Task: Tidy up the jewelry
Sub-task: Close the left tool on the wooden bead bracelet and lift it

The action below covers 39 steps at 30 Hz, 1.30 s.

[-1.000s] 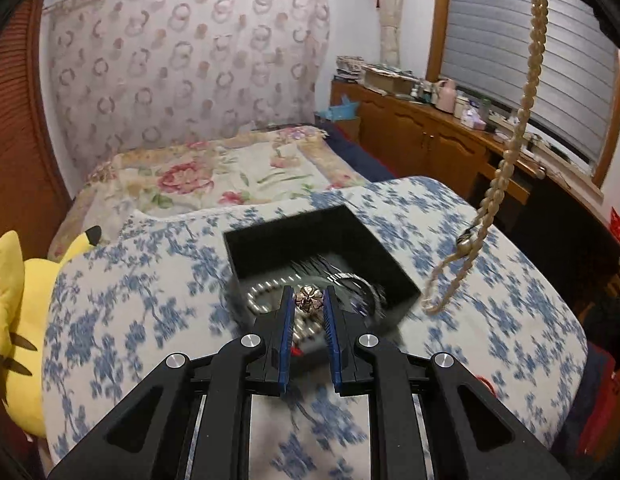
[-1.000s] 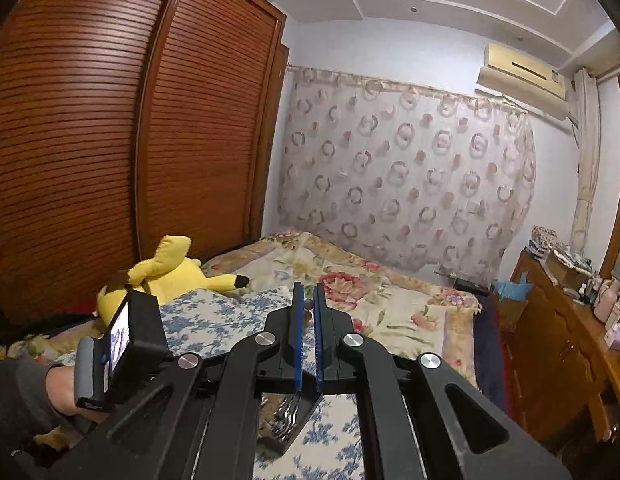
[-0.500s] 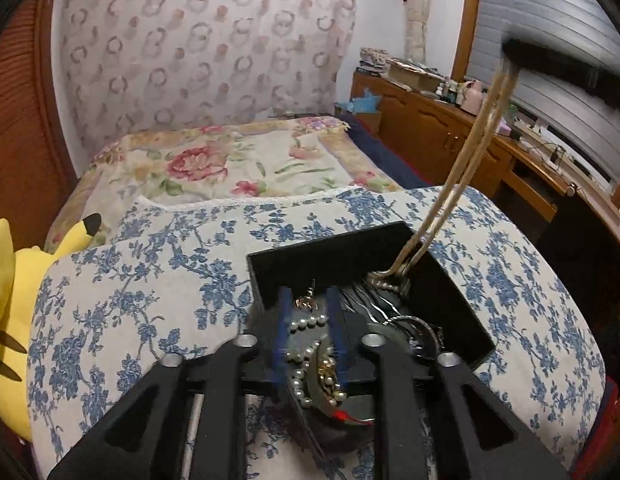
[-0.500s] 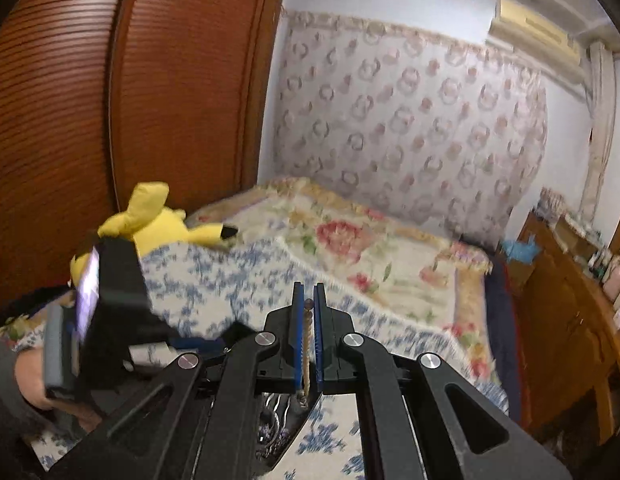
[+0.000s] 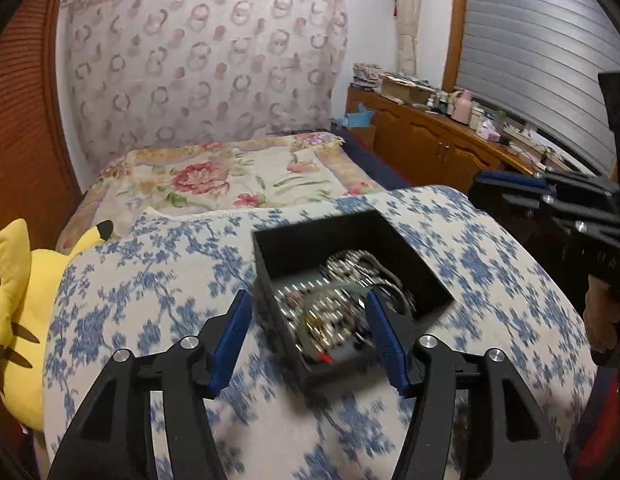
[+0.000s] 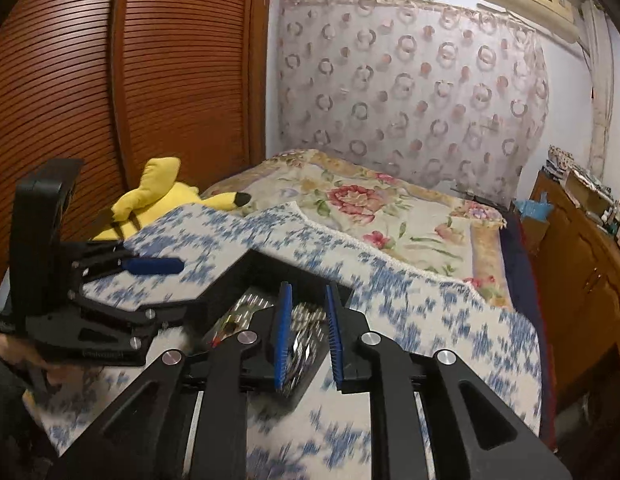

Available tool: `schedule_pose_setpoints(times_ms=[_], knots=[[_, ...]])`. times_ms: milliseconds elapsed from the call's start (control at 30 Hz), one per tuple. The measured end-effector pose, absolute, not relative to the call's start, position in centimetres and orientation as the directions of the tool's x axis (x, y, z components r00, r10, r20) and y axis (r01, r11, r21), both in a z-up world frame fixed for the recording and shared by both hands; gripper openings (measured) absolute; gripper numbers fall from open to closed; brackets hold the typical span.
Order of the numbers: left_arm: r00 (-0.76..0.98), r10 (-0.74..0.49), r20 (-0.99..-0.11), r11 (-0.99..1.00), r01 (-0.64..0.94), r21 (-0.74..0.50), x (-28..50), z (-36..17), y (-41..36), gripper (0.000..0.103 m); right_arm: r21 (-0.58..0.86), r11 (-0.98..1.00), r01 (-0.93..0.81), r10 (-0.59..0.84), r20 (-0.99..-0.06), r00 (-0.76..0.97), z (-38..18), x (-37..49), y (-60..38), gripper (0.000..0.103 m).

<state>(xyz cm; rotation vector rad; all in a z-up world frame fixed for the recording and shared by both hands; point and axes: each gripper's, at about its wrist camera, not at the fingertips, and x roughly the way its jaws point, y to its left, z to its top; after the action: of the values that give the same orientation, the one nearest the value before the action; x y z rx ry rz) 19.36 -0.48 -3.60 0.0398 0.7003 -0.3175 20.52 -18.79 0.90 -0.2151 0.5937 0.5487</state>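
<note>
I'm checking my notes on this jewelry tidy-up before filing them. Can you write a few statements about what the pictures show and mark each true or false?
1. The black box sits on a blue-flowered cloth. True.
2. The box is empty. False: a blurred heap of beaded jewelry lies in it.
3. The left gripper is clamped on a necklace. False: its jaws are opening and grip nothing.
4. A yellow plush toy lies beside the wooden wardrobe. True.
5. The right gripper holds a bead string. False: its jaws are opening, nothing pinched.
</note>
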Motion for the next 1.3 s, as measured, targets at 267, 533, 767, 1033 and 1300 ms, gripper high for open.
schedule_pose_setpoints(times_ms=[267,533,767,1033,1300], knots=[[0.674,-0.328,-0.662,0.921,0.385,-0.064,14.5,-5.4,-2.9,0.066,0.058,0.849,-0.526,0.442,-0.622,0.647,-2.9,14.8,-23.0,0.02],[0.592,-0.363,-0.719,0.888,0.454,-0.075,12.4,-8.3,-6.1,0.067,0.081,0.873,-0.481,0.407,-0.665,0.627,-6.4,12.4,-25.7,0.025],[0.539,-0.356,-0.763,0.867,0.494,-0.056,11.8,-9.9,-8.3,0.045,0.088,0.872,-0.482,0.41,-0.668,0.621,-7.4,10.8,-26.1,0.025],[0.534,-0.342,-0.774,0.859,0.512,-0.026,11.5,-10.1,-9.3,0.018,0.088,0.866,-0.493,0.413,-0.682,0.603,-8.2,10.4,-25.7,0.025],[0.555,-0.366,-0.747,0.86,0.508,-0.044,11.0,-9.3,-8.6,0.012,0.08,0.848,-0.523,0.414,-0.717,0.562,-9.1,10.3,-24.8,0.025]])
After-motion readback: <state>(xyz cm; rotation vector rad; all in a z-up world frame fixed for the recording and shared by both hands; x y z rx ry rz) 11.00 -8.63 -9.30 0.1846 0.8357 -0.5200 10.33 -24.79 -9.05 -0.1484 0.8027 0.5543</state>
